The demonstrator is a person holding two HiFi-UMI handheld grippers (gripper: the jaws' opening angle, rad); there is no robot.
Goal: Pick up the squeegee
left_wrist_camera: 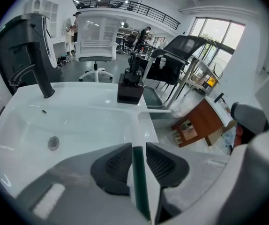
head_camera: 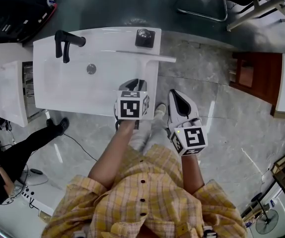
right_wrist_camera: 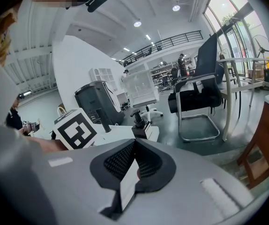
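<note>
yellow plaid shirt (head_camera: 147, 197) fills the bottom of the head view, and both arms reach forward from it. the left gripper (head_camera: 136, 85) points steeply down over the flat right ledge of the white ceramic sink (head_camera: 48, 83). the white t-shaped squeegee (head_camera: 152, 57) lies on that ledge. its crossbar sits at the far end beside the black soap dispenser (head_camera: 145, 37) and overhangs the sink's right edge. its long stem runs back toward the person, which offers the narrow part to a grasp.

in the left gripper view the jaws stand wide, one on each side of the stem (left_wrist_camera: 138, 172), which shows a dark green edge there. thin gaps separate it from the ribbed pads, so nothing is gripped yet. straddling the stem across its width looks deliberate, since a squeeze there would likely catch it squarely.

the right gripper (head_camera: 178, 97) hangs off to the side over the grey marbled floor (head_camera: 217, 113), well clear of the sink. i judge it is parked there because one hand suffices. its tips (right_wrist_camera: 134, 143) meet, closed. a pale sliver sits behind them, and i cannot tell what it is. the black faucet (head_camera: 65, 41) on the far left plays no part.
</note>
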